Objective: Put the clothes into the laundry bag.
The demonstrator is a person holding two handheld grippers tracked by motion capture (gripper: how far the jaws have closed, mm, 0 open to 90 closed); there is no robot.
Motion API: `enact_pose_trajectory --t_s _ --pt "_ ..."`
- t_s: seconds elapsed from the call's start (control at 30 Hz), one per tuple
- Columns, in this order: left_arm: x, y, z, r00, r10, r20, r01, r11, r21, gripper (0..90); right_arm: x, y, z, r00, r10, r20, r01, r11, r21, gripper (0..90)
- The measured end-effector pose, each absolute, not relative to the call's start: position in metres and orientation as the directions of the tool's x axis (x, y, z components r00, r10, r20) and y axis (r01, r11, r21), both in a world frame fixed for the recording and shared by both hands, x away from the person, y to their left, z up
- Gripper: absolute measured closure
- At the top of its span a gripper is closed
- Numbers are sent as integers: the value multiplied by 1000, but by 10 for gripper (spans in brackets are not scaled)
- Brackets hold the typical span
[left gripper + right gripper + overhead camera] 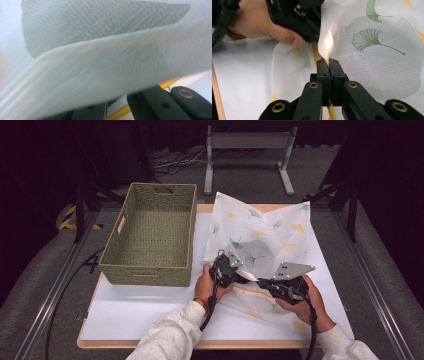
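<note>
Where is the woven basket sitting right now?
In the high view, the woven basket sits on the table's far left, left of the leaf-print cloth that both grippers are handling.

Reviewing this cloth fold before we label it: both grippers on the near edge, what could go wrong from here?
1. The right gripper pinches only a thin yellow-trimmed edge of the sheer cloth; it may slip out when lifted.
2. The left gripper and right gripper sit close together, so the far corners could sag and fold unevenly.
3. The basket stands close on the left; a swung edge might catch its rim.
</note>
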State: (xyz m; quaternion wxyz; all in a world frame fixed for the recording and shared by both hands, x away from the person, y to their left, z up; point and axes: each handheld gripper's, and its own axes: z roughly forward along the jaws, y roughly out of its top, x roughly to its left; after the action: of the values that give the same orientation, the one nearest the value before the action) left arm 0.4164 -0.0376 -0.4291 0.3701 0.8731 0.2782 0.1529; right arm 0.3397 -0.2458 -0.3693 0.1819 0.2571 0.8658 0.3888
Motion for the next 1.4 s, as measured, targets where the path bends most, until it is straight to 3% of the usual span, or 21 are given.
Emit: enact_pose_trajectory --t_s 0.3,0.43,0.53,0.63,0.73,1.0,1.4 --pt "401 -21 -418 843 536 51 328 -586 741 864 337 -248 -369 -805 581 -116 301 568 766 886" --pt "387 -4 -409 858 511 55 297 -581 758 761 334 -248 -369 -809 577 -115 299 571 765 885" --pt "378 9 -406 856 513 59 290 -572 767 627 334 -248 -369 -811 573 -116 296 573 764 885" --pt "372 21 -409 859 507 66 286 -584 760 594 333 -247 -369 -814 569 -117 292 575 764 884" --pt "368 28 -410 868 492 71 280 -602 748 634 333 -245 -369 -819 562 -120 285 579 764 883" --pt "358 55 -412 875 475 93 283 -658 698 896 330 -241 -367 -829 544 -129 265 586 766 878" --pt "341 74 -417 888 451 88 272 -670 691 898 329 -237 -371 -842 523 -135 262 615 744 877"
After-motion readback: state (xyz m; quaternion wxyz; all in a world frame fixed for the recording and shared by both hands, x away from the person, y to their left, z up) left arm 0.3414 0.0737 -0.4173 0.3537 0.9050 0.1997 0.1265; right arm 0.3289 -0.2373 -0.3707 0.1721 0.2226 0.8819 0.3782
